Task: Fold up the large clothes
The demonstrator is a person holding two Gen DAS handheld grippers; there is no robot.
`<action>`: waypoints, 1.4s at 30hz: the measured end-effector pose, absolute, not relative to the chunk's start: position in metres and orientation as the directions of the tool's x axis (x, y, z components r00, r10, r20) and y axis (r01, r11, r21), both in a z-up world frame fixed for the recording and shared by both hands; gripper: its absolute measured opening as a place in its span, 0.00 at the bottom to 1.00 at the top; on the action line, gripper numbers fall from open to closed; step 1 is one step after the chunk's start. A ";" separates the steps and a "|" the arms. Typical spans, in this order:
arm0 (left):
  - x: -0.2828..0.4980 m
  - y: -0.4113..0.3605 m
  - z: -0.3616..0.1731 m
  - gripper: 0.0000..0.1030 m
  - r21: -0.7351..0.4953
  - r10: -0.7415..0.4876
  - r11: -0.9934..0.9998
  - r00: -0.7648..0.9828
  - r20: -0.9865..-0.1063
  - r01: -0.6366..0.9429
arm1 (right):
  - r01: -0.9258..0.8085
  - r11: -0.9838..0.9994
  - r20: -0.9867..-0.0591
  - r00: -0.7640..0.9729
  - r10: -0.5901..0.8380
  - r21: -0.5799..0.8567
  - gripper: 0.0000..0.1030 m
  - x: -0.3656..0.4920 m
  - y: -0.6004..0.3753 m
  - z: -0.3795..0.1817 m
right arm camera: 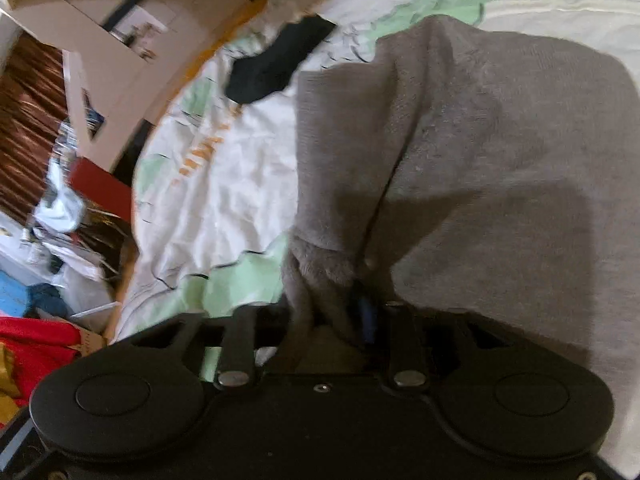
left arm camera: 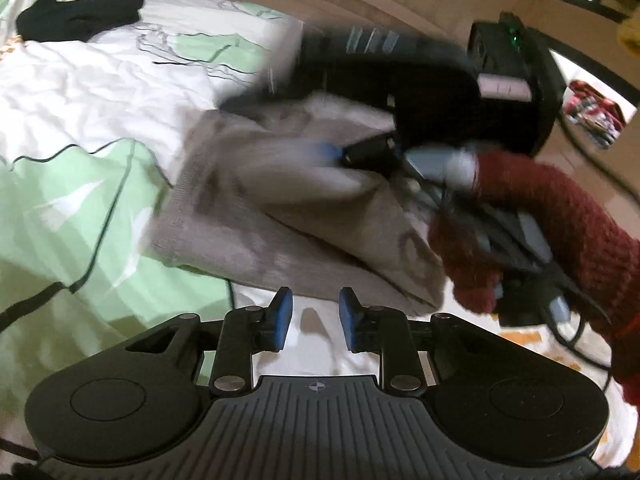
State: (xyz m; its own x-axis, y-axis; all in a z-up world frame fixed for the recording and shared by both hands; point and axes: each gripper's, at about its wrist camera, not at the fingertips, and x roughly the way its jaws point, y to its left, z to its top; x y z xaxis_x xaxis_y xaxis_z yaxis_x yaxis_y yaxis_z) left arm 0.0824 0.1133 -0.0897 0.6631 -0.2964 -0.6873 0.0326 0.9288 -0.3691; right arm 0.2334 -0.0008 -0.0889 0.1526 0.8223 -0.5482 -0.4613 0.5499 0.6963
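Observation:
A grey knit garment point(left arm camera: 256, 208) lies bunched on the white and green bedsheet point(left arm camera: 80, 92). In the left wrist view my left gripper point(left arm camera: 315, 320) is open and empty just in front of the garment's near edge. My right gripper point(left arm camera: 328, 152), blurred, is held by a hand in a red glove point(left arm camera: 540, 216) and pinches a fold of the garment. In the right wrist view the grey garment point(right arm camera: 500, 152) fills the right side, and a gathered fold of it runs between the fingers of my right gripper point(right arm camera: 332, 312).
A black garment point(left arm camera: 80, 16) lies at the far corner of the bed and shows in the right wrist view point(right arm camera: 276, 64) too. Cardboard boxes point(right arm camera: 100, 40), red cloth point(right arm camera: 36, 344) and clutter lie beside the bed. Cables trail at the right point(left arm camera: 580, 332).

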 end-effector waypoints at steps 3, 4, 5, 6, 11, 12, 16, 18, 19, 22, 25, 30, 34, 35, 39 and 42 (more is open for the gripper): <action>0.081 0.107 -0.086 0.25 -0.370 -0.328 0.926 0.656 -0.680 0.080 | -0.455 0.453 -0.450 0.122 0.885 0.767 0.77 0.231 -0.009 -0.077; 0.081 0.104 -0.083 0.25 -0.367 -0.338 0.925 0.657 -0.674 0.099 | -0.465 0.431 -0.425 0.124 0.897 0.773 0.77 0.229 -0.015 -0.070; 0.082 0.101 -0.079 0.25 -0.363 -0.349 0.924 0.660 -0.666 0.122 | -0.477 0.421 -0.409 0.135 0.903 0.772 0.77 0.228 -0.020 -0.063; 0.081 0.098 -0.075 0.25 -0.359 -0.358 0.922 0.664 -0.657 0.142 | -0.487 0.415 -0.393 0.153 0.907 0.768 0.77 0.226 -0.030 -0.055; 0.089 0.086 -0.052 0.35 -0.306 -0.370 0.925 0.718 -0.590 0.225 | -0.512 0.501 -0.389 0.316 0.865 0.698 0.77 0.219 -0.076 -0.033; 0.092 0.083 -0.052 0.40 -0.284 -0.354 0.932 0.728 -0.587 0.225 | -0.511 0.527 -0.396 0.350 0.849 0.679 0.77 0.220 -0.083 -0.031; 0.113 0.081 -0.058 0.41 -0.229 -0.294 0.954 0.745 -0.599 0.192 | -0.496 0.649 -0.443 0.477 0.759 0.577 0.54 0.207 -0.114 -0.032; 0.120 0.084 -0.063 0.41 -0.217 -0.262 0.963 0.744 -0.614 0.160 | -0.493 0.715 -0.496 0.515 0.699 0.496 0.24 0.197 -0.119 -0.038; 0.122 0.086 -0.065 0.41 -0.213 -0.247 0.966 0.744 -0.621 0.143 | -0.490 0.735 -0.514 0.527 0.678 0.467 0.24 0.192 -0.119 -0.041; 0.125 0.091 -0.067 0.41 -0.207 -0.222 0.972 0.739 -0.636 0.114 | -0.488 0.759 -0.550 0.525 0.650 0.431 0.23 0.172 -0.126 -0.056; 0.124 0.098 -0.066 0.41 -0.186 -0.197 0.978 0.737 -0.647 0.098 | -0.490 0.781 -0.573 0.536 0.620 0.387 0.23 0.154 -0.132 -0.065; 0.129 0.096 -0.063 0.41 -0.177 -0.191 0.979 0.748 -0.635 0.099 | -0.573 0.725 -0.617 0.426 0.662 0.382 0.23 0.138 -0.106 -0.086; 0.147 0.094 -0.069 0.42 -0.150 -0.182 0.982 0.763 -0.620 0.112 | -0.634 0.659 -0.623 0.336 0.706 0.404 0.21 0.136 -0.064 -0.103; 0.152 0.095 -0.071 0.42 -0.136 -0.169 0.985 0.767 -0.619 0.108 | -0.647 0.660 -0.627 0.344 0.699 0.382 0.21 0.133 -0.056 -0.105; 0.177 0.109 -0.093 0.41 -0.094 -0.104 0.994 0.734 -0.671 0.056 | -0.678 0.648 -0.615 0.358 0.703 0.347 0.24 0.127 -0.055 -0.093; 0.182 0.121 -0.096 0.41 -0.150 -0.135 0.988 0.735 -0.665 0.045 | -0.687 0.658 -0.607 0.391 0.692 0.308 0.27 0.124 -0.069 -0.077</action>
